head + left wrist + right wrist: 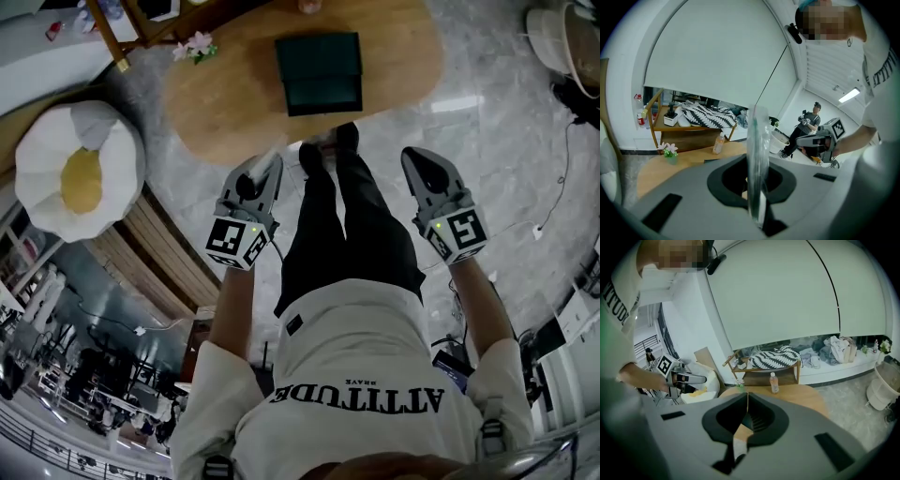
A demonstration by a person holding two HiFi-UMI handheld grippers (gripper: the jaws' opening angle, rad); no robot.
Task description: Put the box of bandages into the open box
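Two grippers are counted, the left gripper (270,167) and the right gripper (417,161), and two people are seen: the person holding them (347,375) and a second person (807,125) far off in the left gripper view. On the one oval wooden table (225,94) are counted one dark green open box (320,70), one small pot of flowers (195,47) at its left edge and one bottle (774,382). Around it are counted one fried-egg cushion (80,169), one wooden rack (761,375), one black-and-white striped cloth (774,356) and one white basket (883,390).

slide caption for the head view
Person facing wooden table with dark open box, left gripper holding clear plastic item
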